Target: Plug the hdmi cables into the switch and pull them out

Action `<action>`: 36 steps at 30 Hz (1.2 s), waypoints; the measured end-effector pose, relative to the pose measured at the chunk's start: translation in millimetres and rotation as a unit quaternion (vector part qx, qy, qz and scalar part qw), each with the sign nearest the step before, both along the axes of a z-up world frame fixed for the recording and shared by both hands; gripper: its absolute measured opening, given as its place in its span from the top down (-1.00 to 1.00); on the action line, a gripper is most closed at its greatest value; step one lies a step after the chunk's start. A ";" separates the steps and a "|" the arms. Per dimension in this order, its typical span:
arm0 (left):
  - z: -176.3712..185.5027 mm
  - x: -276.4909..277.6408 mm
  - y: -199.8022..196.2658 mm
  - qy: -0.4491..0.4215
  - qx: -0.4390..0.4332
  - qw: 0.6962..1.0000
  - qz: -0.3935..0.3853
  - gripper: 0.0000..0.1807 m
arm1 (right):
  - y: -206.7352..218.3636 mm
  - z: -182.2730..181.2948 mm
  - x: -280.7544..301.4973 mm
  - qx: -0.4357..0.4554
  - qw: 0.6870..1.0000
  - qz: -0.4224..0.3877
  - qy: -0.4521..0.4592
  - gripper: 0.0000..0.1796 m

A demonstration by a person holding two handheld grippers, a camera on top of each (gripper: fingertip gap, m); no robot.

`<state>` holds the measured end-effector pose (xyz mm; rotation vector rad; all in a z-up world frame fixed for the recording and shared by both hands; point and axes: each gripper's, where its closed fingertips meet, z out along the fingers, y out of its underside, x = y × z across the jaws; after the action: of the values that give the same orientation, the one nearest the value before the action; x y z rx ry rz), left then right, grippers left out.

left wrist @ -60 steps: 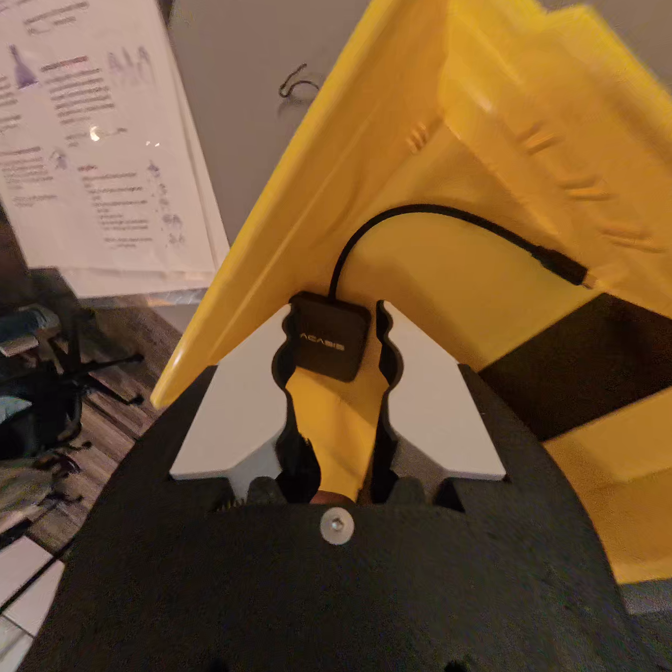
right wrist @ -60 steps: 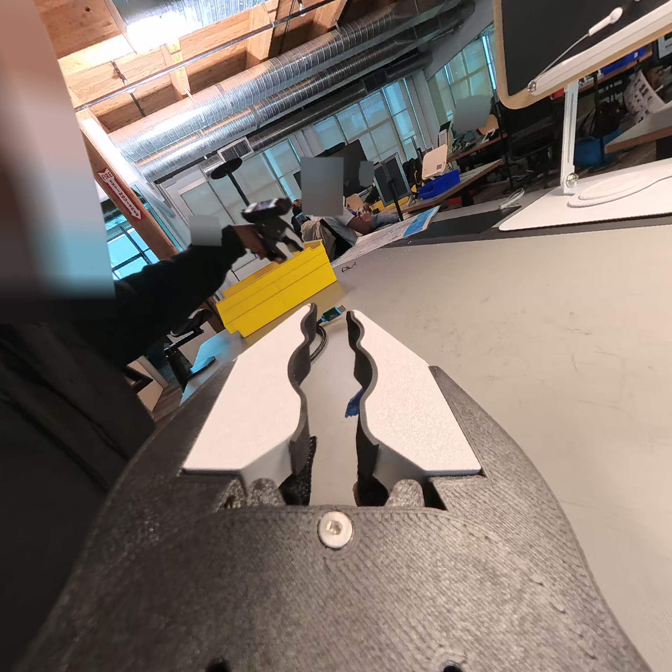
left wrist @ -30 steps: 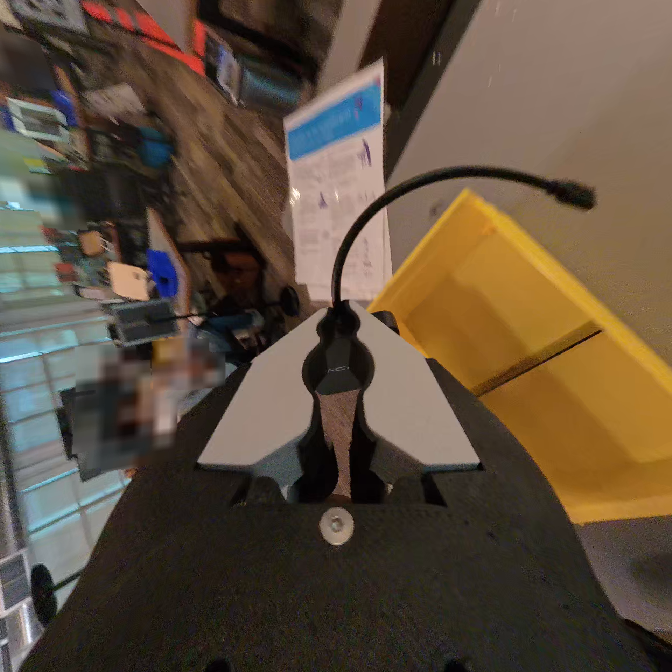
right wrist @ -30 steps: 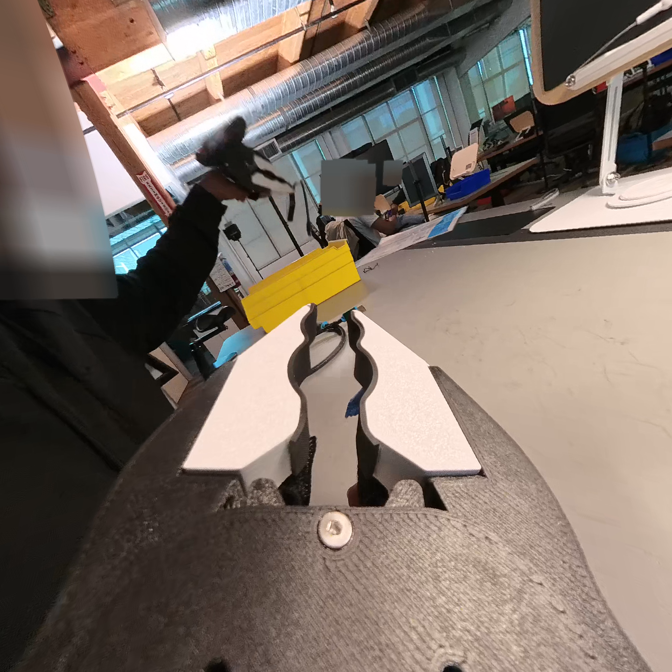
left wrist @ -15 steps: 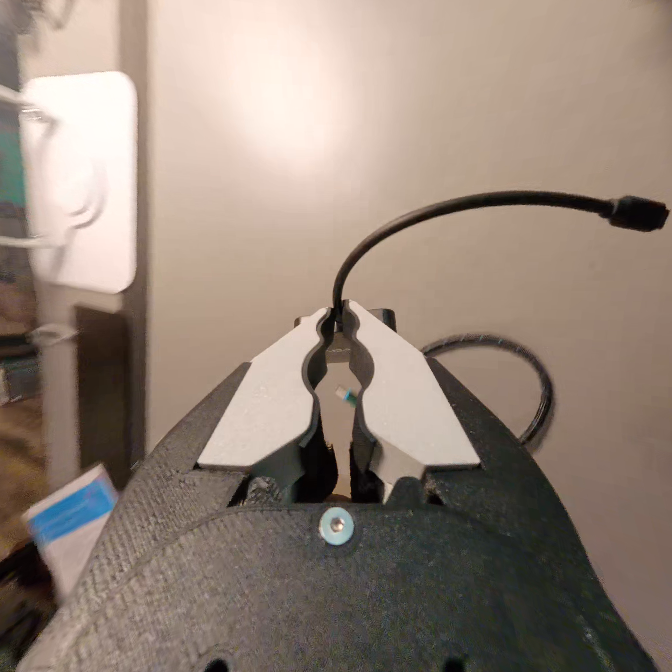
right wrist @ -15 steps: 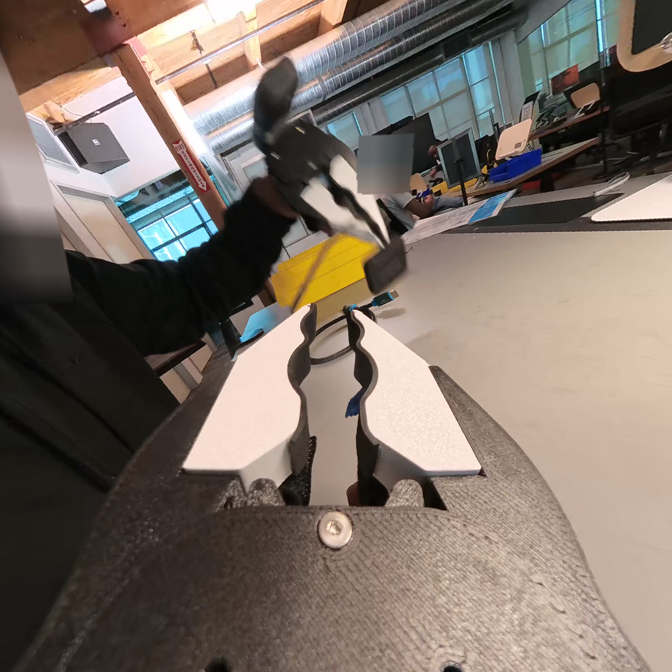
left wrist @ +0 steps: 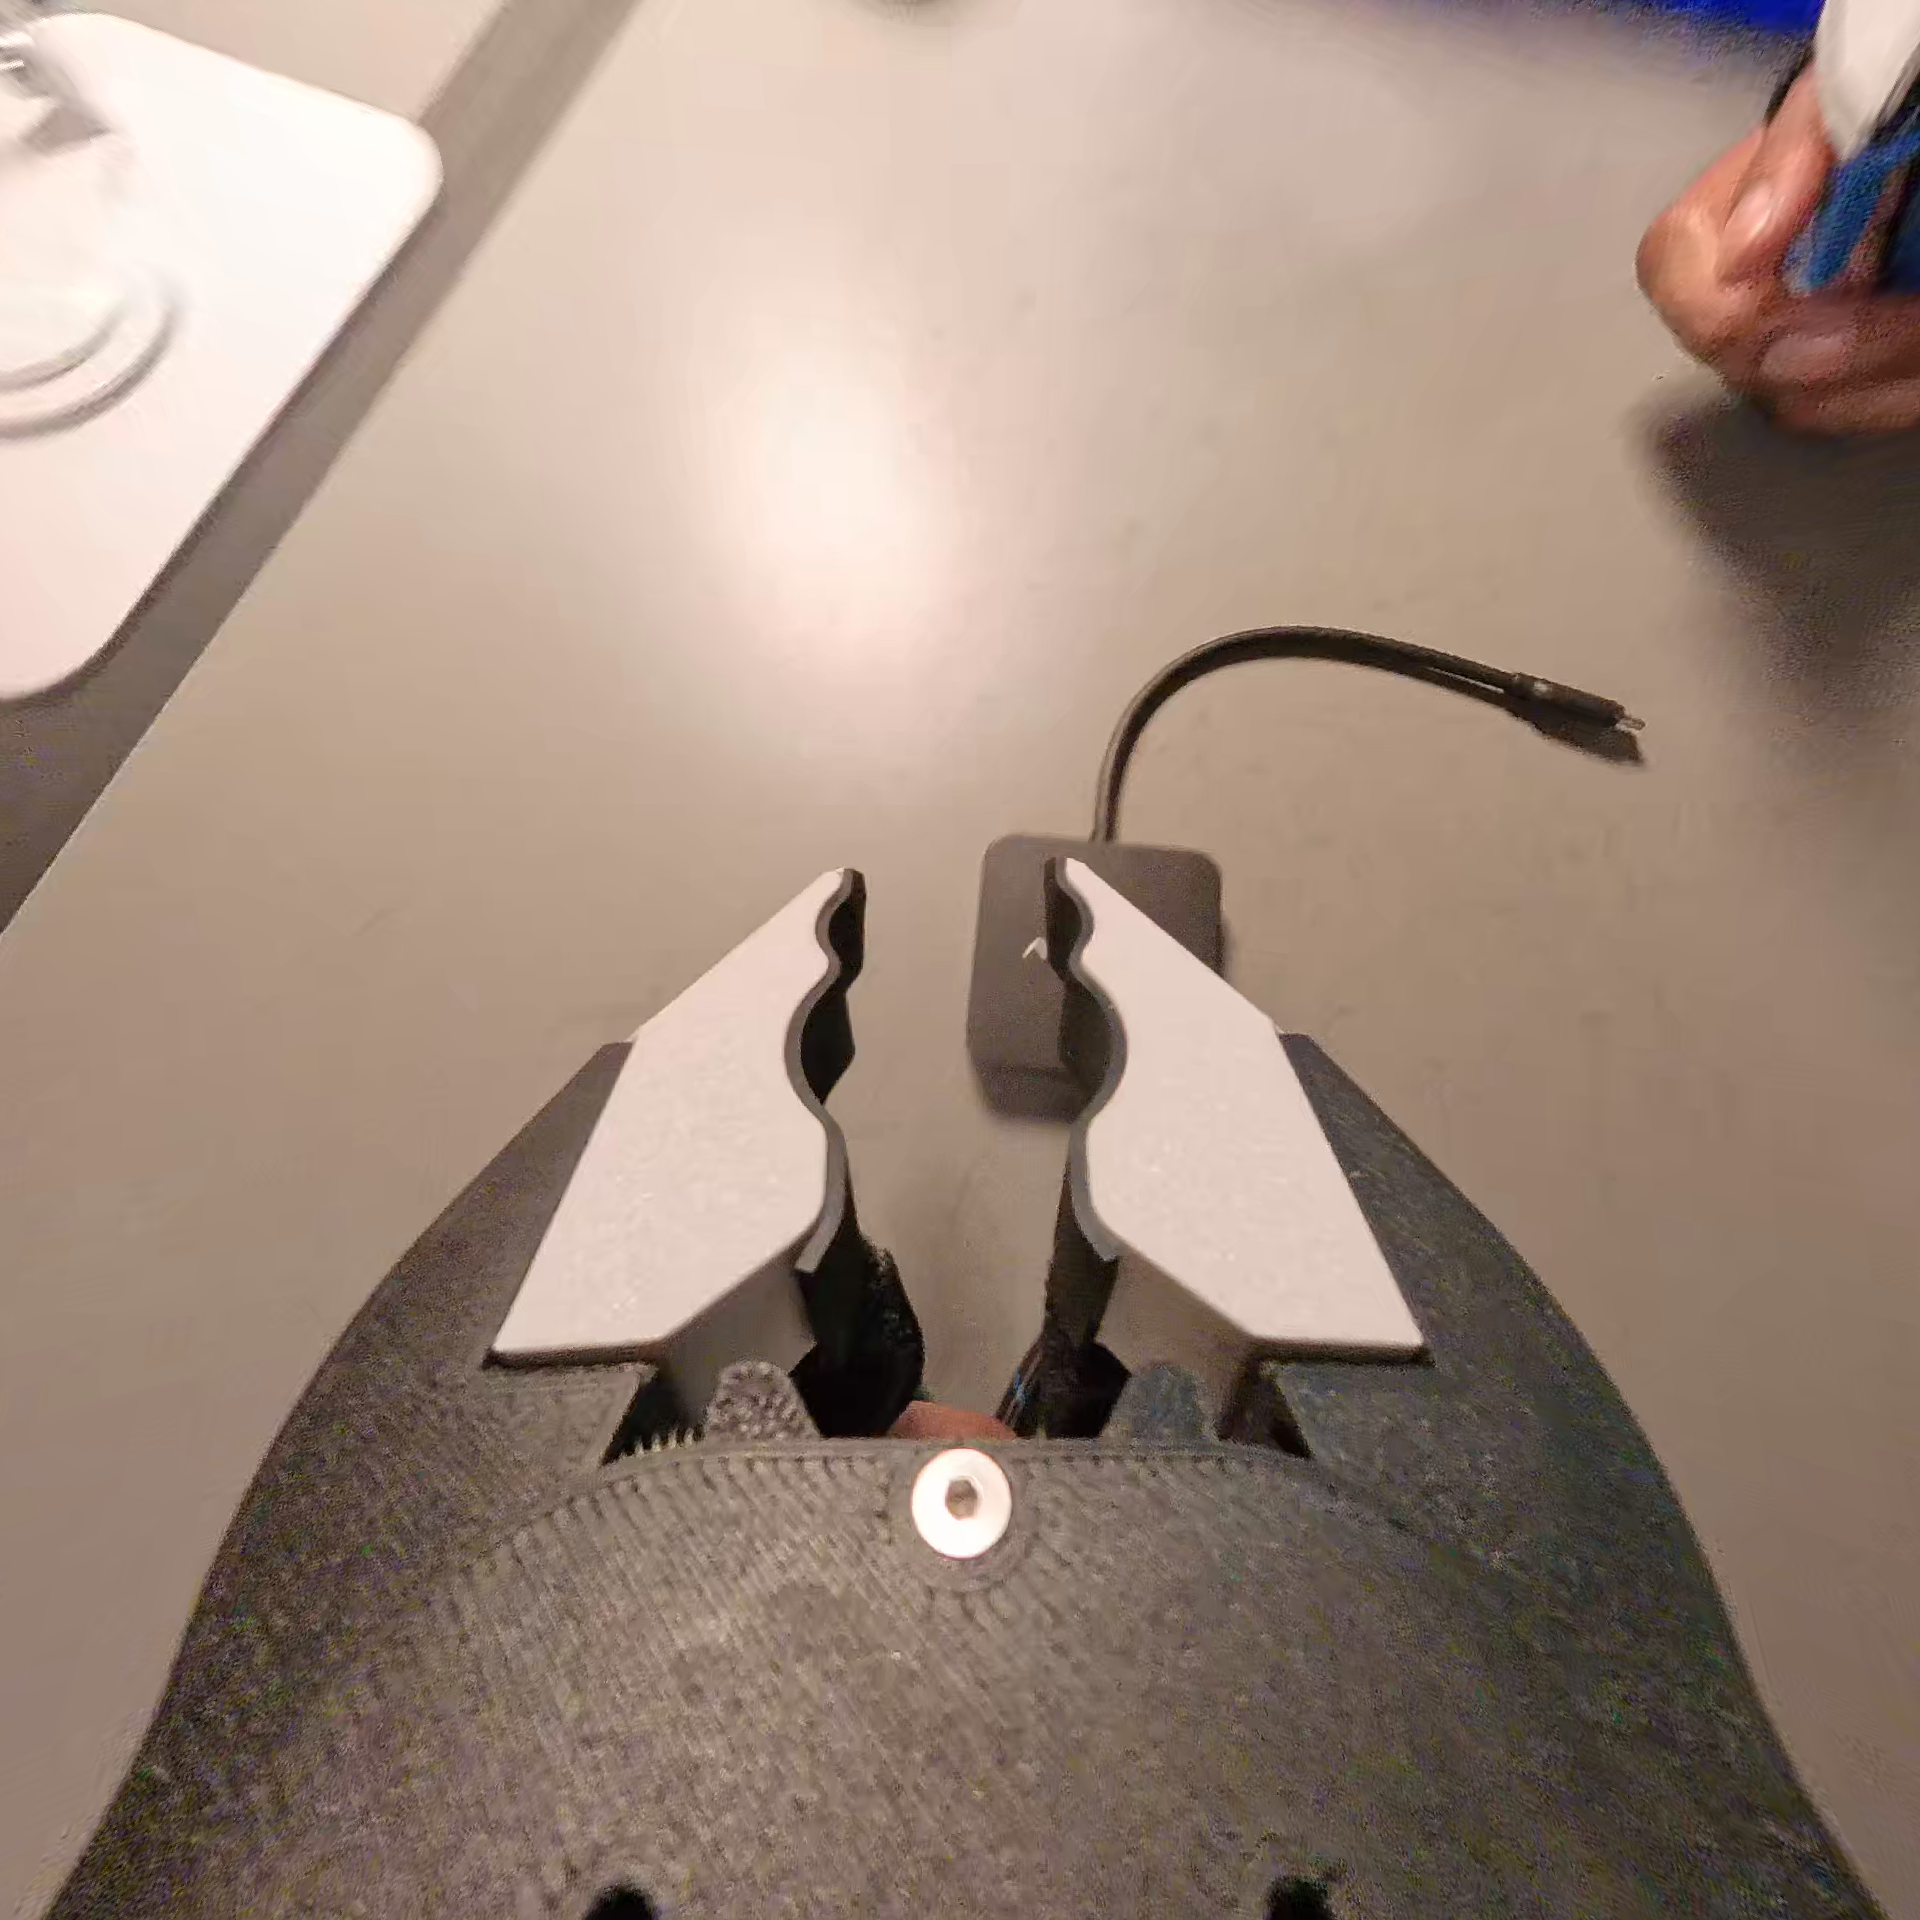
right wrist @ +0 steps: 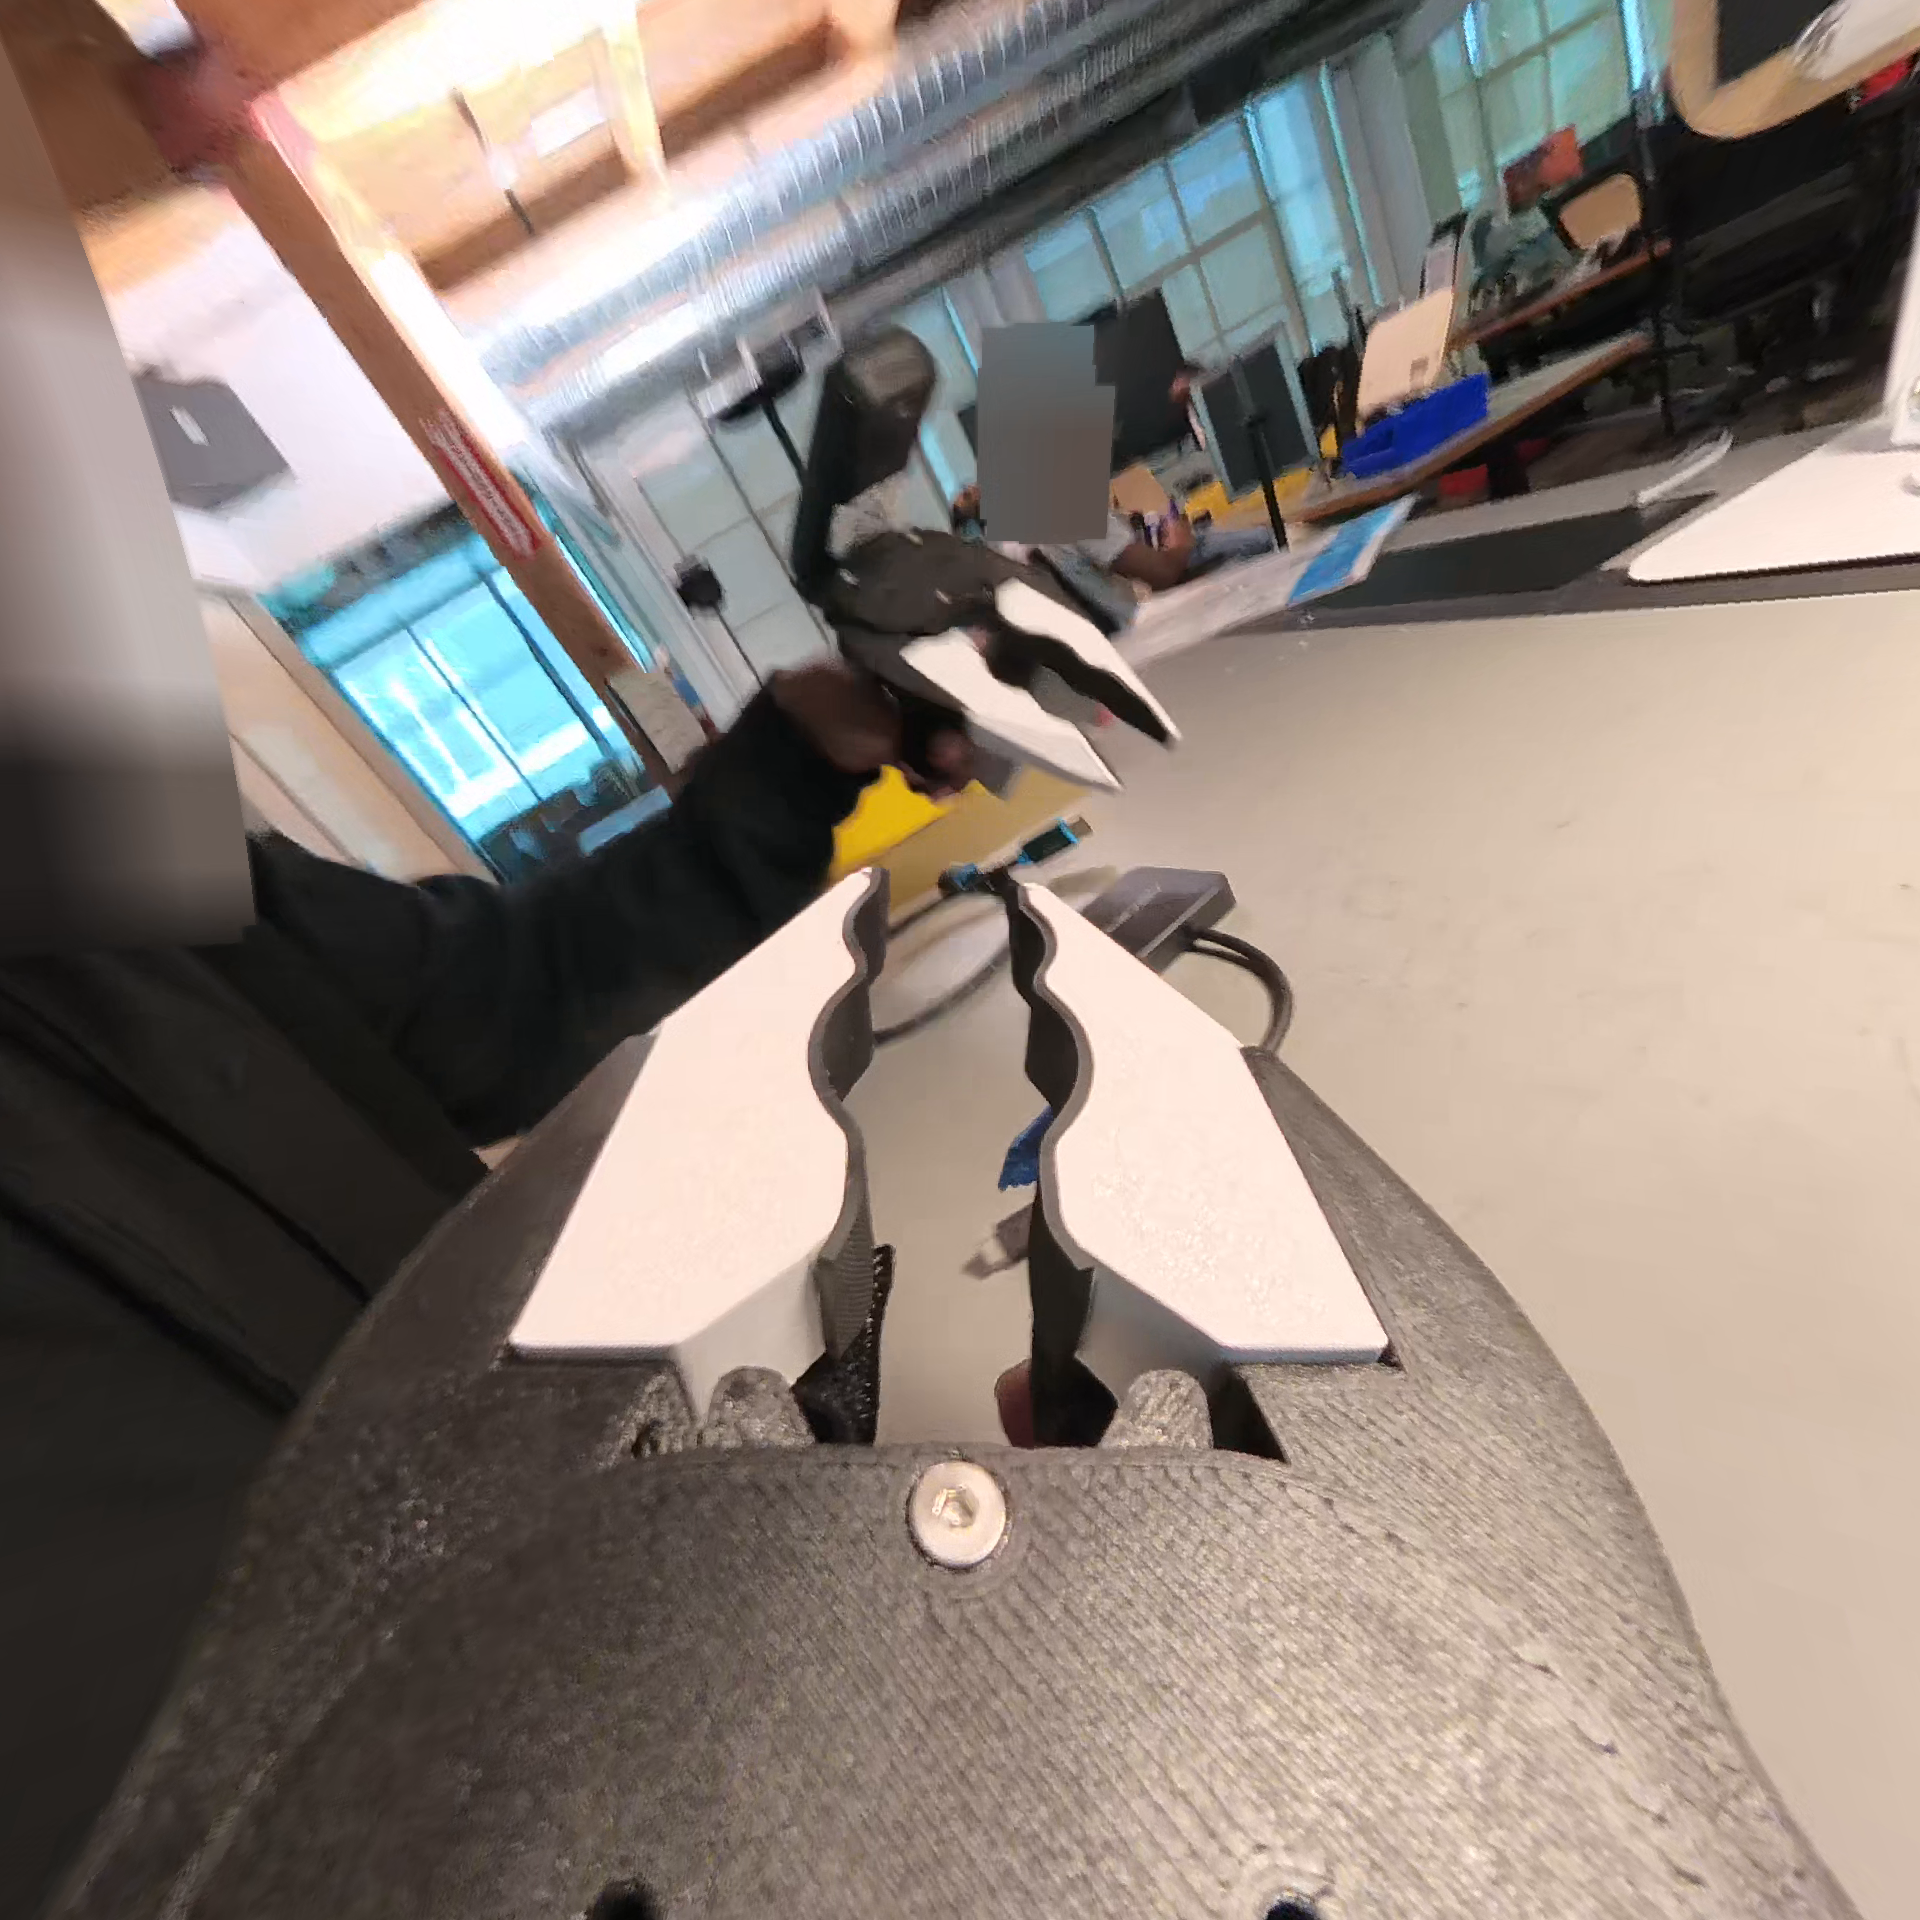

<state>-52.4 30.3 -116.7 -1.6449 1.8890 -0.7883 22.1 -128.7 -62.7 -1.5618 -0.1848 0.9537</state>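
The left gripper (left wrist: 951,883), jaws now spread and empty, has released the switch (left wrist: 1101,971) onto the table (left wrist: 727,468) (cables unplugged); right gripper (right wrist: 945,883) parted, empty.

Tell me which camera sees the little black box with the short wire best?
The left wrist view. It looks down on the flat black square switch box lying on the grey table, its short black wire curling away. The right wrist view shows only a blurry, low sliver of it.

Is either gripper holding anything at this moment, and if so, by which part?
Nothing is held. The left gripper is open above the switch, which lies free on the table. The right gripper is open and empty.
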 end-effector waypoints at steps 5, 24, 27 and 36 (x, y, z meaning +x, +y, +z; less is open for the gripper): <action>-14.3 -63.3 39.0 0.004 -0.033 0.996 0.088 0.53 | 45.1 -19.9 -30.1 -0.010 0.982 0.041 -0.182 0.53; -46.6 -88.3 6.7 0.018 -0.144 0.988 0.051 0.84 | 145.3 -106.0 -63.5 -0.064 0.861 0.095 -0.496 0.24; -35.3 -68.7 0.2 -0.031 -0.102 0.994 0.033 0.85 | 147.8 -90.6 -32.9 -0.083 0.896 -0.012 -0.436 0.25; -11.5 8.9 -36.6 -0.108 0.061 0.991 0.049 0.84 | 115.5 -64.1 41.6 -0.145 0.923 -0.208 -0.290 0.26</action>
<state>-43.5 -6.3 -128.2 -1.5009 1.6601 -0.7627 63.8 -13.1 -126.8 -2.0286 -0.1174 0.1686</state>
